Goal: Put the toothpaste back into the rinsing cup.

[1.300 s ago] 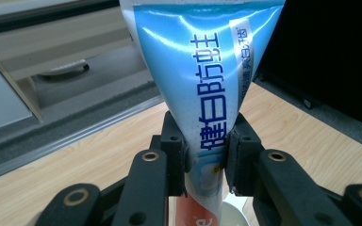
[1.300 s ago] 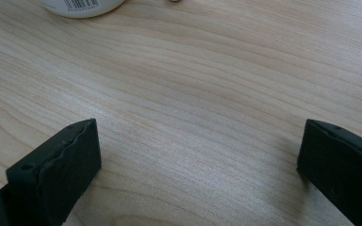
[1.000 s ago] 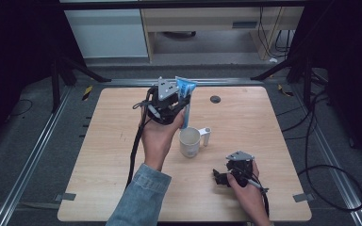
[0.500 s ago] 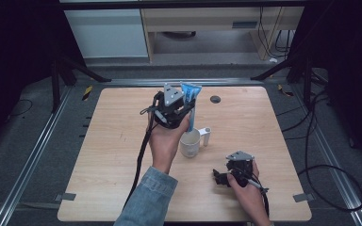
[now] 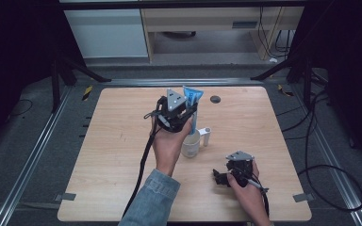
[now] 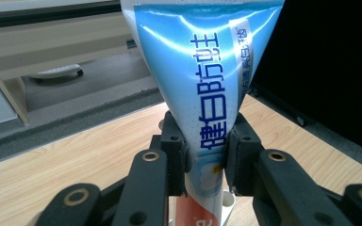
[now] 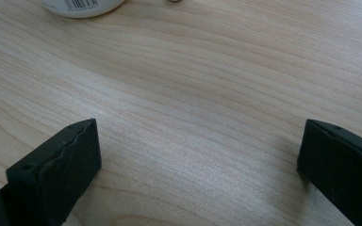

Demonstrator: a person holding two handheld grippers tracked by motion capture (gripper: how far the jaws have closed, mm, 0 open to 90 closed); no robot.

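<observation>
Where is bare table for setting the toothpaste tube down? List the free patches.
Free: the wide left side of the table, and the far right corner past the dark disc. Crowded: the middle, where the cup stands under the toothpaste tube, and near right around the right gripper.

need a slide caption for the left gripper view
Left tool clamps a blue toothpaste tube upright above the wooden table.

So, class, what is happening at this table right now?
A person works with a tool in each hand. The left tool is shut on a blue toothpaste tube, held upright with its lower end at the white cup in the middle of the wooden table. The right tool rests open near the front edge, holding nothing.
</observation>
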